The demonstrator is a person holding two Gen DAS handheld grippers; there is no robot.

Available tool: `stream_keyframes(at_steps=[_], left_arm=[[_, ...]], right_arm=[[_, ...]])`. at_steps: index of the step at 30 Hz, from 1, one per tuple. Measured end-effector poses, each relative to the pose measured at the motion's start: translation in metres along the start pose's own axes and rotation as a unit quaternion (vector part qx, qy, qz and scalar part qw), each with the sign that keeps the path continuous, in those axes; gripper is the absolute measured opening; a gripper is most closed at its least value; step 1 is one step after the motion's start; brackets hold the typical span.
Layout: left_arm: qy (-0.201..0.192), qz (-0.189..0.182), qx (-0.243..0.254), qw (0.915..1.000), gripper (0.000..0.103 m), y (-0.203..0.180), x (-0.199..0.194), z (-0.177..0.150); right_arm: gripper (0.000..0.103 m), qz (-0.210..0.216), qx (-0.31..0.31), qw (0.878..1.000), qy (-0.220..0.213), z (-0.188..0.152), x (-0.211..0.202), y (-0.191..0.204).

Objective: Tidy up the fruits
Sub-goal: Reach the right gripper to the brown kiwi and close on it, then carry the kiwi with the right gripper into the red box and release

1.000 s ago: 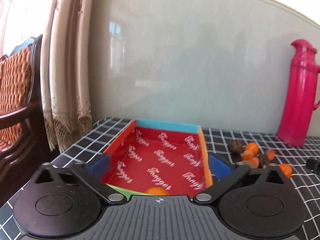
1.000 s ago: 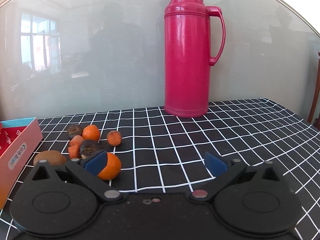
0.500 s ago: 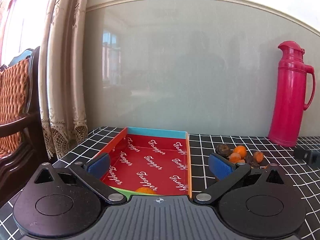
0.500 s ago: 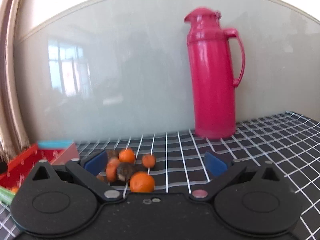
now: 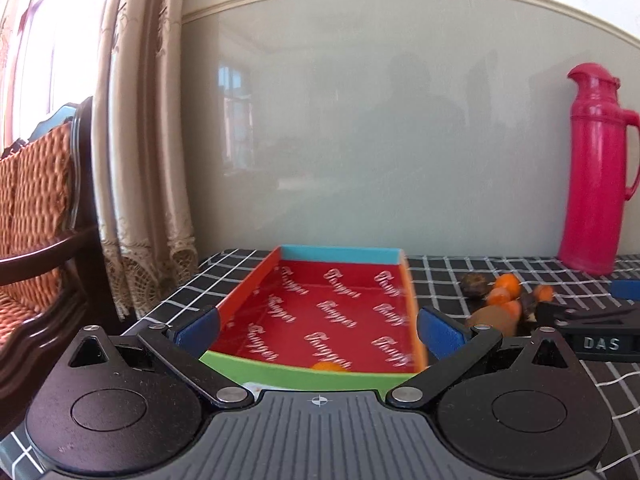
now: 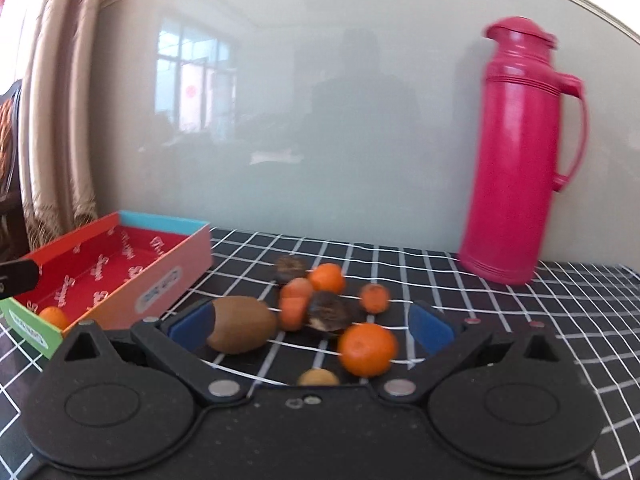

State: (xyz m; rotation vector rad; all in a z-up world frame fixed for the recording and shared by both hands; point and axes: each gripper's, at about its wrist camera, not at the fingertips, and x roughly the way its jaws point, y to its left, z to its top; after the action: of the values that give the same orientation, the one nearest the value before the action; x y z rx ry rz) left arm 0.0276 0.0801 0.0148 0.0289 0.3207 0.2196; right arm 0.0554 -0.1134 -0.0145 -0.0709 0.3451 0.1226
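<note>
A shallow red box (image 5: 256, 296) with a green front wall and blue back wall lies on the checked table; one small orange (image 5: 329, 366) rests inside near its front. My left gripper (image 5: 318, 326) stands open right at the box's front end, holding nothing. To the box's right lies a pile of fruit: a brown kiwi (image 6: 242, 330), a large orange (image 6: 367, 349), several smaller oranges (image 6: 327, 278) and dark fruits (image 6: 328, 312). My right gripper (image 6: 311, 322) hangs open just before this pile, with the kiwi by its left finger. The box (image 6: 160, 276) sits at the left in the right wrist view.
A tall pink thermos (image 6: 520, 152) stands at the back right against the glossy wall. A curtain (image 5: 136, 140) and a wooden chair with a woven cushion (image 5: 36, 216) are beyond the table's left edge. A small tan fruit (image 6: 318, 378) lies just ahead of the right gripper's body.
My right gripper has swung left and drawn back, so the fruit pile now lies between its fingers and the box has come into view. My left gripper has backed off slightly from the box.
</note>
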Motion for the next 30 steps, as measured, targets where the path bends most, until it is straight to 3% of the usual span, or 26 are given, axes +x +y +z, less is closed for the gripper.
stream_keyframes(at_steps=[5,12,20,22,24,30], left_arm=[[0.008,0.02,-0.016,0.9996,0.103,0.027,0.005,-0.002],[0.051,0.07,-0.026,0.9959,0.103,0.072,0.027,-0.011],[0.055,0.136,-0.076,0.9862,0.103,0.111,0.036,-0.013],[0.055,0.129,-0.095,0.9856,0.103,0.12,0.035,-0.015],[0.051,0.131,-0.103,0.9847,0.103,0.124,0.033,-0.015],[0.047,0.133,-0.11,0.984,0.103,0.129,0.03,-0.015]], right_arm=[[0.097,0.008,-0.004,1.0,0.015,0.002,0.019,0.02],[0.091,0.011,-0.006,0.999,0.045,0.001,0.045,0.036],[0.081,0.003,-0.005,0.996,0.089,-0.003,0.071,0.051],[0.077,0.001,-0.004,0.995,0.098,-0.003,0.073,0.051],[0.059,-0.004,0.006,0.994,0.108,-0.004,0.076,0.048],[0.059,0.001,0.016,0.995,0.098,-0.003,0.068,0.045]])
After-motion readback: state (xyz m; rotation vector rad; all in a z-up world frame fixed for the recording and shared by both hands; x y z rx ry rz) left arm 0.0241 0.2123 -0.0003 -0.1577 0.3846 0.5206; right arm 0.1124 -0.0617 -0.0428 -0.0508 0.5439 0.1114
